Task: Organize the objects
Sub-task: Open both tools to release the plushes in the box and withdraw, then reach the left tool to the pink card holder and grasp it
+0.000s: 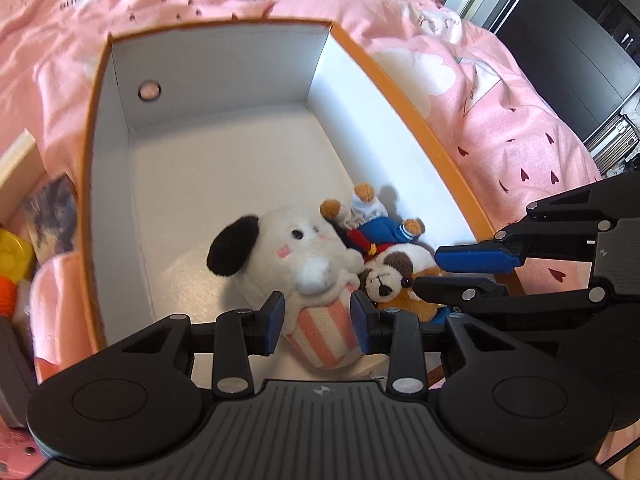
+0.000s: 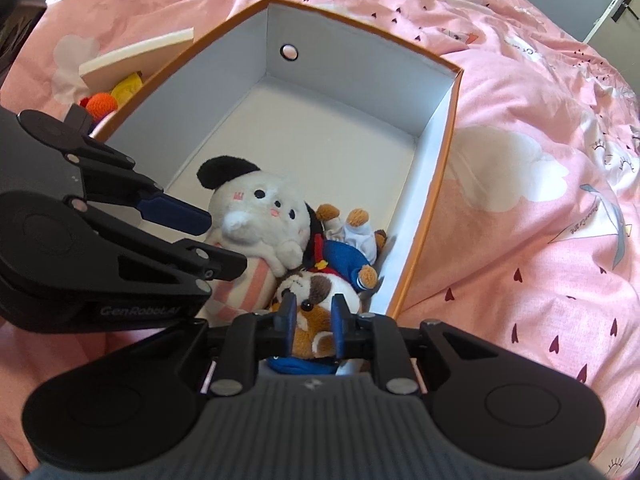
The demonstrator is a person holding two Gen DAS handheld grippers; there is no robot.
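A white plush dog [image 1: 288,256] with black ears and a pink-striped base lies in the near end of the orange box [image 1: 400,92]. My left gripper [image 1: 318,322] is shut on its striped base. Beside it lies a brown-and-white plush dog [image 1: 396,280] in a blue and red outfit. My right gripper [image 2: 314,322] is shut on that dog's head [image 2: 316,300]. In the right wrist view the white plush [image 2: 260,216] sits left of it, inside the box [image 2: 444,184], with the left gripper [image 2: 216,244] reaching in from the left. The right gripper [image 1: 444,274] enters the left wrist view from the right.
The box rests on a pink bedspread [image 2: 540,160] with heart prints. A second, smaller box [image 2: 132,56] holding yellow and orange toys [image 2: 106,102] stands against the orange box's left side. Dark furniture [image 1: 580,48] stands beyond the bed.
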